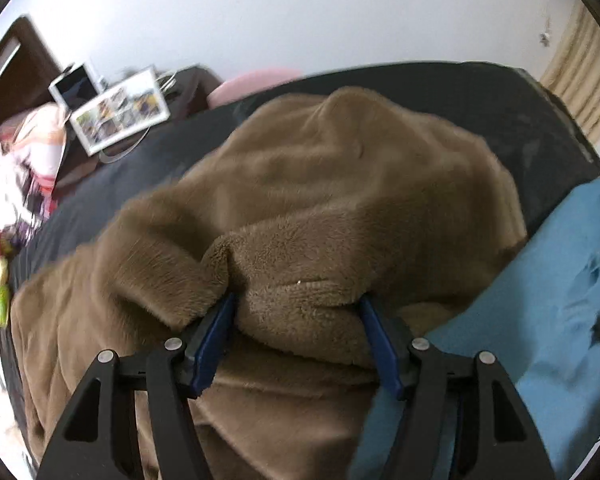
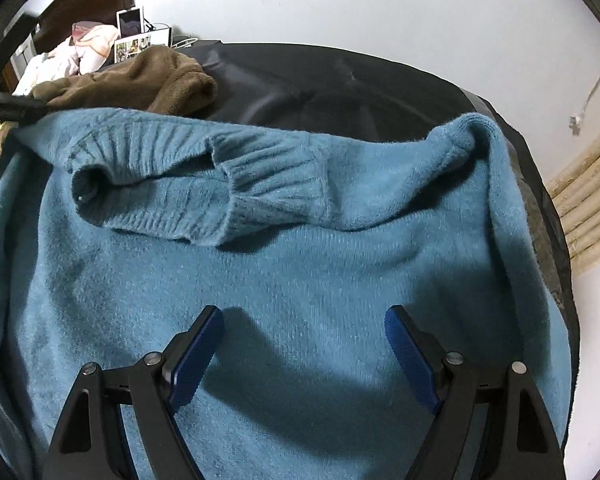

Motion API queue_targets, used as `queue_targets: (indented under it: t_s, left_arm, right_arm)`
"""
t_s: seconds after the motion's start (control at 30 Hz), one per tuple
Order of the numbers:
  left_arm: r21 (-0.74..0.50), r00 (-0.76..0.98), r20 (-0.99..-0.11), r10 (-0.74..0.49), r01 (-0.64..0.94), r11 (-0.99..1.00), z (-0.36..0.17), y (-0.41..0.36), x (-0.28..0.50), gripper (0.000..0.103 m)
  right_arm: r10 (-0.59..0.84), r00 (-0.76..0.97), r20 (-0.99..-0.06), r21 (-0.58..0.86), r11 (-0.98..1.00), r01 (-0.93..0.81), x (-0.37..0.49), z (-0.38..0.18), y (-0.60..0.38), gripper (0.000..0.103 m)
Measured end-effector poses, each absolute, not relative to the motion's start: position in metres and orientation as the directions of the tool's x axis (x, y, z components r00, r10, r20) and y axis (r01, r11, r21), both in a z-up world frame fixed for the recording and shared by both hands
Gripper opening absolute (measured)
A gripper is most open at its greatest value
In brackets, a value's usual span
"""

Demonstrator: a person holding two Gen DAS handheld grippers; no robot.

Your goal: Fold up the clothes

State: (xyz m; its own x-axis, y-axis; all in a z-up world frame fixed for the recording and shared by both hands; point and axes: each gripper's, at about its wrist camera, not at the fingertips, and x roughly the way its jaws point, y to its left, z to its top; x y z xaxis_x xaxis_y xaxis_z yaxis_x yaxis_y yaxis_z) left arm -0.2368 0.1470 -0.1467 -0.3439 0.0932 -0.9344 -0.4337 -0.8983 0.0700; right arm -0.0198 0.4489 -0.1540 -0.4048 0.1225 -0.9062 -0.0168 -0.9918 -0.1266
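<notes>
Right wrist view: the blue sweater (image 2: 284, 280) lies spread on the dark bed (image 2: 340, 76), cuffs folded across at 12 o'clock. The right gripper (image 2: 304, 332) hangs wide and empty above its body. At 10 o'clock, the brown fleece (image 1: 300, 208) bunches between the left gripper (image 1: 296, 308) pads; whether they pinch it cannot be told. Risk: a thick handful may slip or drag the overlapped sweater edge.

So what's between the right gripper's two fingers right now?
Only flat blue sweater beneath the right gripper, seen in the right wrist view; its jaws stand open, gripping nothing.
</notes>
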Motion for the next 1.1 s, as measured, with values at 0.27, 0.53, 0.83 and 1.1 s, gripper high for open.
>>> queue_targets:
  t_s: [0.27, 0.53, 0.83, 1.1]
  left_arm:
    - [0.137, -0.357, -0.934, -0.023, -0.298, -0.945, -0.148, 0.084, -0.203, 0.067]
    - [0.228, -0.33, -0.929, -0.166, -0.159, -0.961, -0.141, 0.005, -0.148, 0.068]
    - [0.371, -0.279, -0.892, -0.357, 0.001, -0.929, -0.135, -0.091, -0.089, 0.068]
    - [0.265, -0.314, -0.902, -0.298, 0.143, -0.954, -0.106, -0.103, -0.056, 0.068]
  right_arm:
    - [0.133, -0.399, -0.907, -0.139, -0.99, -0.014, -0.014, -0.155, 0.455, 0.085]
    - [0.115, -0.413, -0.903, -0.113, -0.993, -0.031, -0.013, -0.154, 0.479, 0.085]
    - [0.137, -0.429, -0.893, -0.14, -0.99, -0.024, -0.013, -0.153, 0.516, 0.085]
    - [0.157, -0.424, -0.892, -0.18, -0.984, 0.013, -0.004, -0.15, 0.533, 0.085]
